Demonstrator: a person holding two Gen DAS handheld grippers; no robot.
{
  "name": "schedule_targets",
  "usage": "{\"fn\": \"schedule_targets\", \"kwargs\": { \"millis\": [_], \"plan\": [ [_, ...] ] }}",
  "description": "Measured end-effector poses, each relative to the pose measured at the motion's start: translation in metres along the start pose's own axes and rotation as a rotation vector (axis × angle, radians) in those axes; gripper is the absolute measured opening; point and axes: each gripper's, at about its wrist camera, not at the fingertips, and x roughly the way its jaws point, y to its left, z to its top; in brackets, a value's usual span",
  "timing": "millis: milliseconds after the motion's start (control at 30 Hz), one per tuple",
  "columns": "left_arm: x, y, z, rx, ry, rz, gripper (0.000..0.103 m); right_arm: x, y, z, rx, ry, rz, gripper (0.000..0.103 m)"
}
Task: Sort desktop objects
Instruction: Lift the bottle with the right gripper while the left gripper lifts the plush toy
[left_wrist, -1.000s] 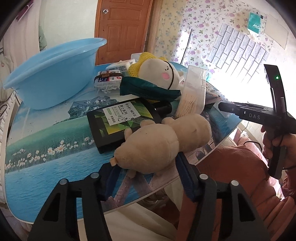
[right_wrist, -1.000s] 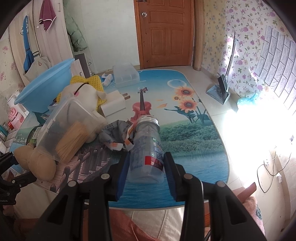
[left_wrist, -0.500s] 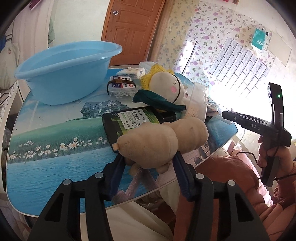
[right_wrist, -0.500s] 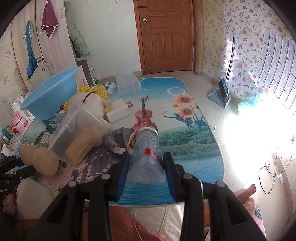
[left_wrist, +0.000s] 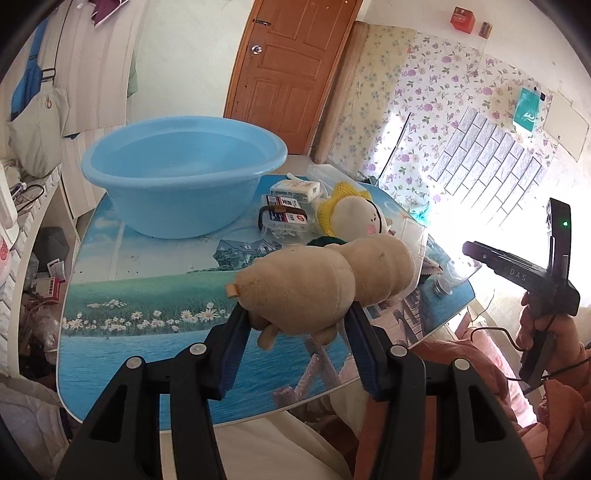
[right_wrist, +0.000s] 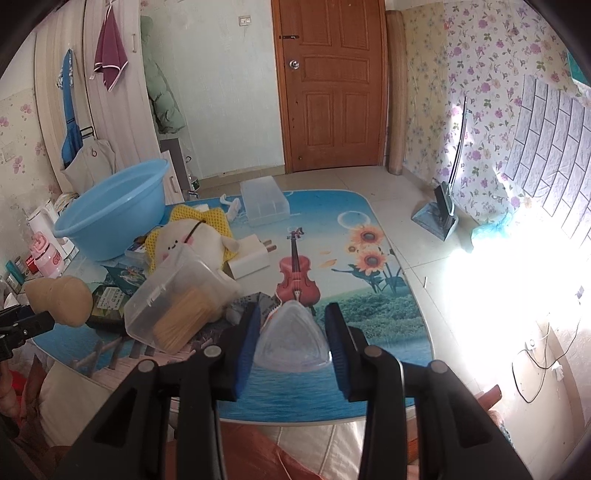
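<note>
My left gripper (left_wrist: 295, 325) is shut on a tan plush toy (left_wrist: 314, 284) and holds it above the table's near edge; the toy also shows in the right wrist view (right_wrist: 61, 301). A light blue basin (left_wrist: 181, 173) stands empty at the table's far left. My right gripper (right_wrist: 291, 332) is shut on a clear plastic bottle (right_wrist: 291, 339), lifted off the table with its base toward the camera. The right gripper also shows at the right of the left wrist view (left_wrist: 517, 273).
On the picture-printed table (right_wrist: 369, 295) lie a white and yellow plush (right_wrist: 188, 236), a clear box of sticks (right_wrist: 177, 299), a white charger (right_wrist: 251, 258), a clear lidded box (right_wrist: 264, 199), small packs (left_wrist: 288, 218) and a dark box (right_wrist: 107, 299). A dustpan (right_wrist: 439, 214) stands on the floor.
Both grippers rose. The left lifted the tan plush off the table toward the basin. The right lifted the bottle and tipped it so its base faces the camera.
</note>
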Motion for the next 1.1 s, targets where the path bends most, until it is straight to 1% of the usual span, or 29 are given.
{"fn": "schedule_targets", "kwargs": {
  "millis": [67, 100, 133, 167, 300, 433, 533, 767, 900, 933, 967, 1000, 1033, 1100],
  "plan": [
    [-0.003, 0.004, 0.003, -0.009, -0.009, 0.006, 0.051, -0.002, 0.002, 0.005, -0.002, -0.009, 0.008, 0.034],
    [-0.004, 0.006, 0.005, -0.013, -0.014, 0.009, 0.051, -0.002, 0.005, 0.008, -0.008, -0.012, 0.011, 0.028],
    [-0.004, 0.008, 0.007, -0.015, -0.015, 0.011, 0.051, -0.001, 0.006, 0.01, -0.012, -0.006, 0.005, 0.0],
    [-0.003, 0.01, 0.009, -0.018, -0.016, 0.013, 0.051, 0.001, 0.008, 0.013, -0.015, -0.002, 0.006, 0.003],
    [0.001, 0.017, 0.013, -0.025, -0.01, 0.013, 0.051, 0.02, 0.011, 0.015, -0.032, 0.038, 0.007, 0.003],
    [0.005, 0.021, 0.014, -0.028, 0.001, 0.011, 0.051, 0.037, 0.011, 0.009, -0.004, 0.081, 0.047, 0.006],
    [0.009, 0.025, 0.013, -0.037, 0.009, 0.01, 0.051, 0.042, 0.017, 0.006, -0.024, 0.093, 0.05, 0.01],
    [0.012, 0.026, 0.007, -0.045, 0.017, 0.013, 0.051, 0.045, 0.024, 0.003, -0.056, 0.101, 0.064, 0.011],
    [0.01, 0.022, 0.006, -0.034, 0.014, 0.015, 0.051, 0.04, 0.022, 0.002, -0.053, 0.085, 0.066, 0.011],
    [0.009, 0.021, 0.007, -0.033, 0.011, 0.015, 0.051, 0.039, 0.022, 0.003, -0.053, 0.077, 0.065, 0.015],
    [0.008, 0.02, 0.007, -0.031, 0.008, 0.015, 0.051, 0.037, 0.021, 0.003, -0.051, 0.069, 0.062, 0.024],
    [0.007, 0.019, 0.008, -0.03, 0.006, 0.015, 0.051, 0.034, 0.02, 0.003, -0.049, 0.059, 0.062, 0.027],
    [0.009, 0.021, 0.008, -0.03, 0.006, 0.014, 0.051, 0.032, 0.019, 0.003, -0.048, 0.052, 0.063, 0.029],
    [0.01, 0.021, 0.008, -0.033, 0.012, 0.014, 0.051, 0.028, 0.017, 0.002, -0.051, 0.039, 0.061, 0.029]
  ]
}}
